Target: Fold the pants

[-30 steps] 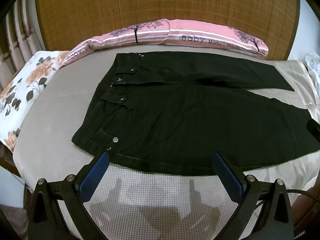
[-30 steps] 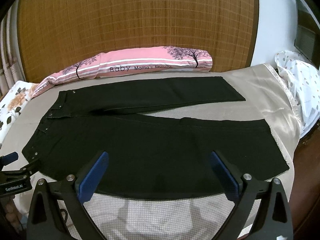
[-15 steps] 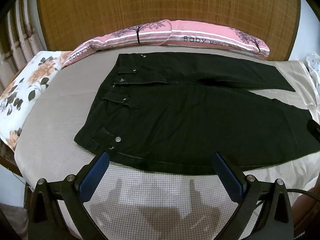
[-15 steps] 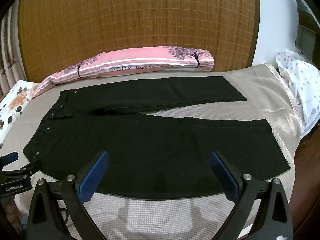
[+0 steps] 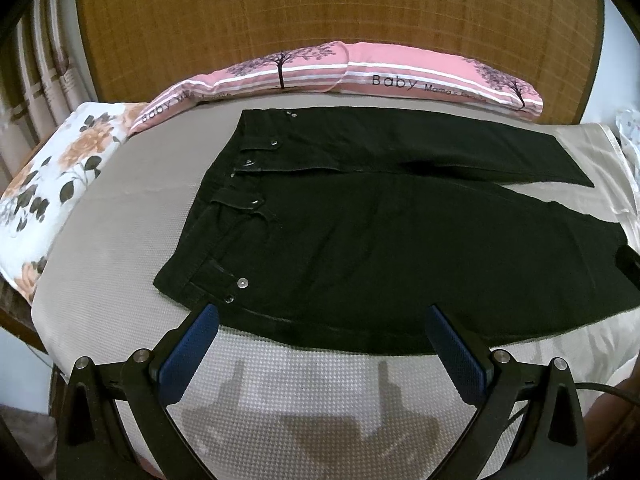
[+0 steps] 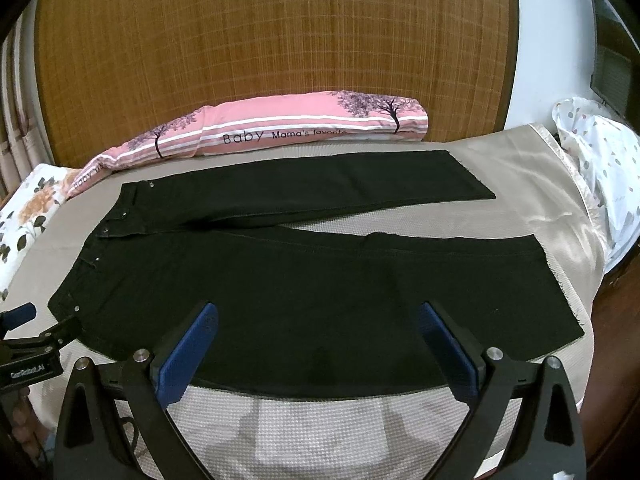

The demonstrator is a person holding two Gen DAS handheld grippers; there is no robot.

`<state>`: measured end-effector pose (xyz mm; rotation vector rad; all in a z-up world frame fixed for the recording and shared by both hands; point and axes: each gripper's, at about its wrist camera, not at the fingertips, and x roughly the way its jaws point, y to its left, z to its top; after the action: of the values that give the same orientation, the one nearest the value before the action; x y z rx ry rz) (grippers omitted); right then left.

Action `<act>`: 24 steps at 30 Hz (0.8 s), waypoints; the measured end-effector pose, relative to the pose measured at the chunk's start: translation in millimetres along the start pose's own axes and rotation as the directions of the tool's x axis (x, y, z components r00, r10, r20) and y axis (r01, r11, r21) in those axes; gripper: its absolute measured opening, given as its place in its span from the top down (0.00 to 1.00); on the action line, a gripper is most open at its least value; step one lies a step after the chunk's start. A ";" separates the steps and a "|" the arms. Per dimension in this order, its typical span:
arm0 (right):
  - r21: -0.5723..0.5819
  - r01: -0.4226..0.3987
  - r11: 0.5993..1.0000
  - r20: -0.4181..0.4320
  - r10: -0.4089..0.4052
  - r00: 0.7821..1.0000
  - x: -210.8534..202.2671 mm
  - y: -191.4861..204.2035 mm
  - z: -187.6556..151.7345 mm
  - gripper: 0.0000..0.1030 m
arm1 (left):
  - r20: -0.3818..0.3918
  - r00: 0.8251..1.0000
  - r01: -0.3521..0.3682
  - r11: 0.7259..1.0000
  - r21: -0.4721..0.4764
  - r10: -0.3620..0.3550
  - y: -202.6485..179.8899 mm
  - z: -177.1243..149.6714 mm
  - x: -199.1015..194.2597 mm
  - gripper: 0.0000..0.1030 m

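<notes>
Black pants (image 5: 380, 248) lie flat on the grey bed cover (image 5: 120, 240), waistband to the left, both legs spread toward the right and splayed apart. My left gripper (image 5: 322, 312) hovers open over the near edge of the pants by the waistband corner, nothing between its blue pads. In the right wrist view the pants (image 6: 320, 292) fill the middle. My right gripper (image 6: 318, 308) is open above the near leg's front edge. The left gripper (image 6: 24, 336) shows at the far left of the right wrist view.
A long pink pillow (image 5: 360, 76) lies along the woven headboard (image 6: 280, 40). A floral pillow (image 5: 48, 184) sits at the bed's left end. A white dotted cloth (image 6: 600, 152) is at the right end, past the shiny beige sheet (image 6: 560, 208).
Both views have shifted slightly; the grippers drifted a little relative to the pants. The pants have not moved and both grippers stay open.
</notes>
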<state>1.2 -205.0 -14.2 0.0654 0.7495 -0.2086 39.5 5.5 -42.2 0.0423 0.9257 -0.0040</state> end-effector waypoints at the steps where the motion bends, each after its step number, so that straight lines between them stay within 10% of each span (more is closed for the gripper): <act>1: 0.004 -0.007 1.000 -0.001 0.007 1.000 0.2 0.5 -0.2 0.04 | -0.002 1.000 0.000 1.000 -0.001 0.000 0.5 1.1 0.8 0.01; 24: 0.136 -0.221 0.966 -0.028 0.227 0.973 43.1 0.6 61.6 0.04 | 0.000 1.000 0.031 0.989 -0.141 -0.031 114.0 107.7 58.4 0.03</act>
<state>73.3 -219.8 1.4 0.2807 0.7648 -0.0404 163.1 116.2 -20.2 -0.1036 0.9262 0.0326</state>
